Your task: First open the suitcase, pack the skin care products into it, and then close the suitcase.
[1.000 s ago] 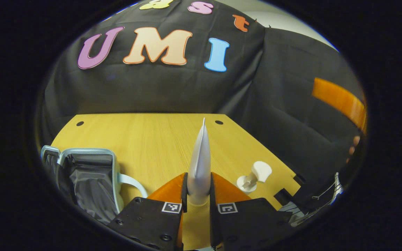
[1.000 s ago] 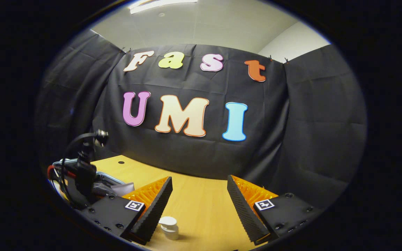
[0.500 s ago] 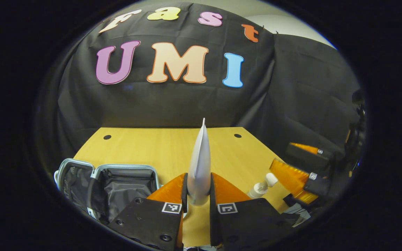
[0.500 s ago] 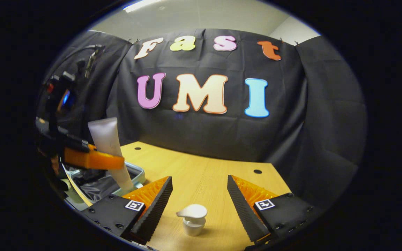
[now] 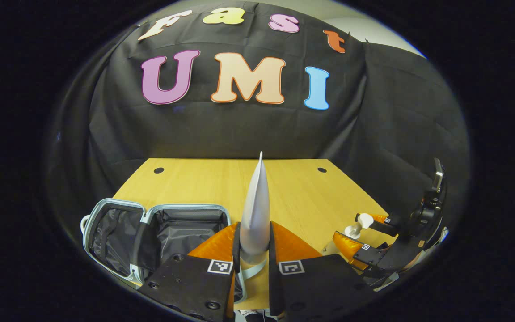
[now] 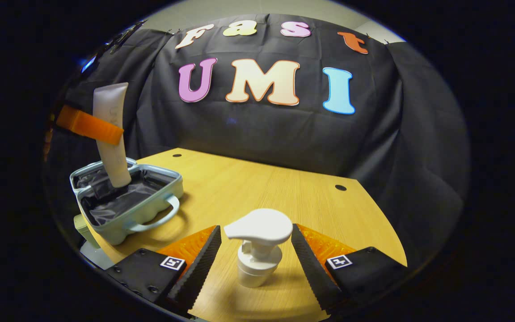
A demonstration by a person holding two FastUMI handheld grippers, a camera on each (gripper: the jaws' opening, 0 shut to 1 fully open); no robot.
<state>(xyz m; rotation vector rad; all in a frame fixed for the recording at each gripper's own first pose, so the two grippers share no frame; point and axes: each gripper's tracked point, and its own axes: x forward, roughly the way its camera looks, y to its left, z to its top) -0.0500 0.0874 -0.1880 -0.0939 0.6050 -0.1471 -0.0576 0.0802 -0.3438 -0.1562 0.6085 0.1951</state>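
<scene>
A soft white tube (image 5: 256, 205) is held upright in the left tool (image 5: 255, 250), both fingers pressed on its lower body near the cap end, crimped end upward. In the right gripper view the tube (image 6: 111, 134) is seen above the opened suitcase (image 6: 125, 201), its cap end hanging low over the dark lining. The suitcase (image 5: 159, 232) lies open on the counter (image 5: 221, 183), just beside the left tool.

The right tool (image 6: 254, 257) is spread wide, and a white pump bottle (image 6: 257, 248) stands between its fingers, apparently untouched.

The tube is judged light and squeezable, so a gentle grip on its thicker lower body suits it. The bottle looks light, rigid and smooth; its pump head may swivel or depress, so the body or neck below the head is judged the safer place for a grip.
</scene>
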